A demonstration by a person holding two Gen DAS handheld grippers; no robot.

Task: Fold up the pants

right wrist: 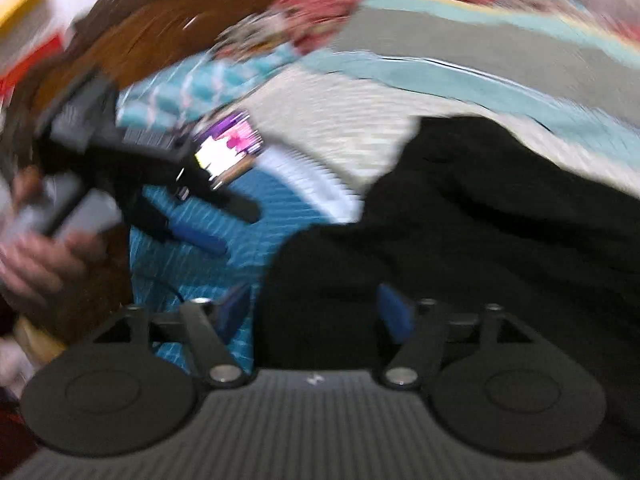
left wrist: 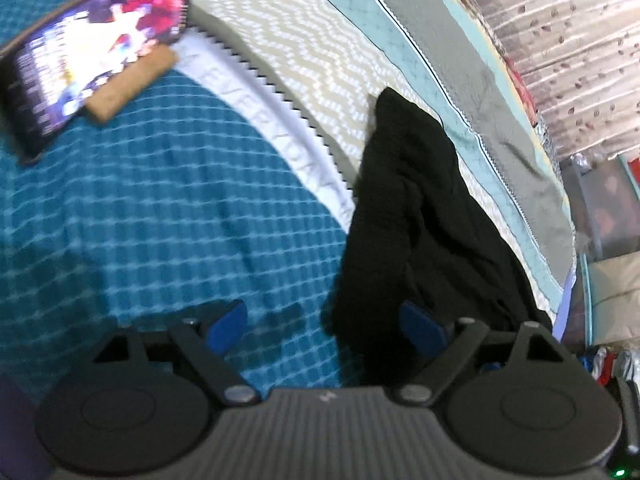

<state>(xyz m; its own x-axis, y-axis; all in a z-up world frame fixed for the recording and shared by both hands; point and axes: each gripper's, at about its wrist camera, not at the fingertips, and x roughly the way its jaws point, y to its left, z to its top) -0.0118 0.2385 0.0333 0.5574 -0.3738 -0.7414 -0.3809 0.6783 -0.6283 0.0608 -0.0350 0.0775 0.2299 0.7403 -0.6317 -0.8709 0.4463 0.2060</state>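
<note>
The black pants (left wrist: 420, 220) lie bunched in a long heap on the bed, across the blue checked blanket (left wrist: 160, 208) and the pale zigzag bedspread (left wrist: 312, 52). My left gripper (left wrist: 324, 326) is open just above the heap's near end, its left finger over the blanket and its right finger (left wrist: 422, 326) over the black cloth. In the blurred right wrist view the pants (right wrist: 480, 220) fill the right half. My right gripper (right wrist: 316, 314) hovers open over their left edge with nothing pinched. The left gripper (right wrist: 228, 224) also shows there, off to the left in a hand (right wrist: 36, 256).
A tablet with a lit, colourful screen (left wrist: 100, 40) leans on a brown pad (left wrist: 132, 80) at the blanket's far left. Teal and grey stripes (left wrist: 460, 60) run along the bed's far side. A patterned curtain (left wrist: 580, 40) and floor clutter (left wrist: 612, 216) lie beyond the right edge.
</note>
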